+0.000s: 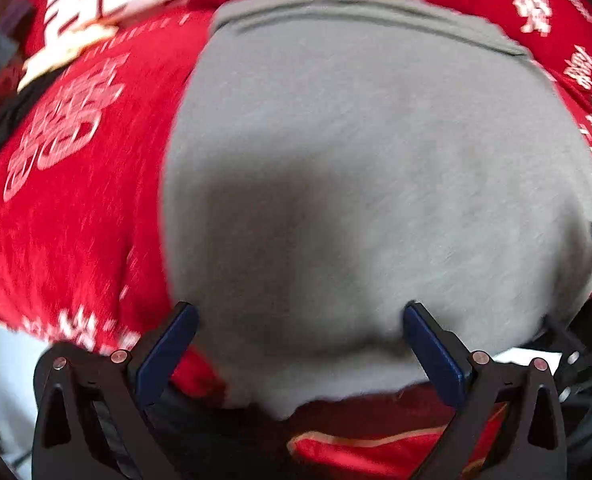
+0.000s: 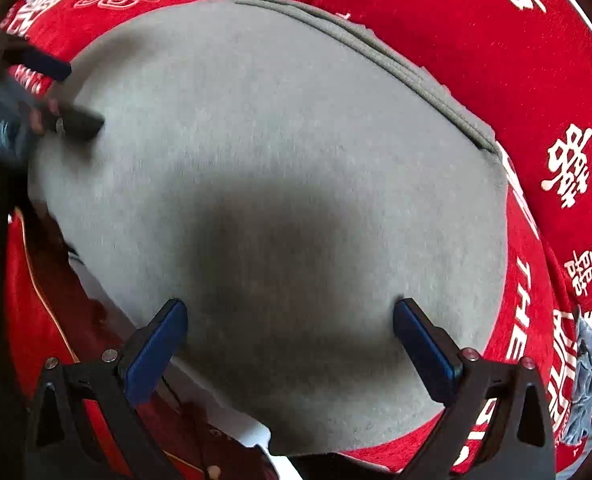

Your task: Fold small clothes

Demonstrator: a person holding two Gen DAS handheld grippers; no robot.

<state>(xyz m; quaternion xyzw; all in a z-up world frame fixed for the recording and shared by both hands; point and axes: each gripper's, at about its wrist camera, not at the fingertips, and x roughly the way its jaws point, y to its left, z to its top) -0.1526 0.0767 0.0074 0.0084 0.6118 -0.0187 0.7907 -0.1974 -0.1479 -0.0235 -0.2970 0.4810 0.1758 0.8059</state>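
Hidden: the near edge of the grey, soft-knit folded garment (image 1: pixel 367 184) drops behind the finger mounts at the bottom of both views, so its front hem is cut off.
Blur: the left wrist view is smeared; the white characters on the red woven cloth with white printed lettering (image 1: pixel 68 216) are unreadable there.
Hard to tell: a pale patch at the upper left of the left view is too blurred to name.
Garment position: it fills the centre of each frame, lying flat on the red cloth, its ribbed, double-stitched band running along the top edge (image 2: pixel 375 48).
Garment surface: matte, finely flecked jersey, with a dark soft-edged shadow in the lower middle.
Left gripper (image 1: pixel 299 312): released, blue-padded fingers spread wide, tips over the garment's lower part; contact cannot be judged.
Right gripper (image 2: pixel 290 308): likewise spread apart, holding nothing, tips over the grey fabric.
Other view of left gripper: its dark fingers show at the left edge of the right view, by the garment's side.
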